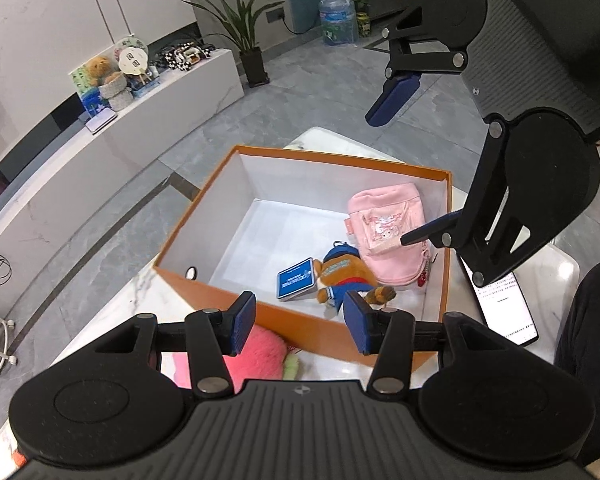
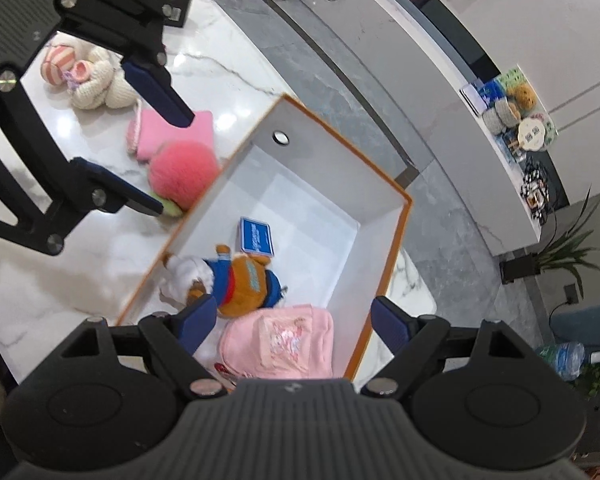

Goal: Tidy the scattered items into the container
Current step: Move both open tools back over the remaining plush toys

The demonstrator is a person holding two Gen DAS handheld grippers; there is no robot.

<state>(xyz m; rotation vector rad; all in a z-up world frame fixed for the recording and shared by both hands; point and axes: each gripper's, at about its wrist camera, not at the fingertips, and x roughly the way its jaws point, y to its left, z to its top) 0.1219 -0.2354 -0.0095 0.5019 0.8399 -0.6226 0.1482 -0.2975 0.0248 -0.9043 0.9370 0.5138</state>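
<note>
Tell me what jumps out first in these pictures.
The orange box on the marble table dominates, holding a pink pouch, a plush bear and a blue card. Beside it lies a fluffy pink ball, under the open left tool.

A white marble table (image 2: 228, 68) carries an orange box (image 2: 396, 240) near its edge. Beside the box's long wall lie a pink pompom (image 2: 182, 174) and a pink star cushion (image 2: 156, 136), touching each other, with a cream knitted toy (image 2: 96, 84) farther along. A lit phone (image 1: 504, 308) is seen on the box's other side.
</note>
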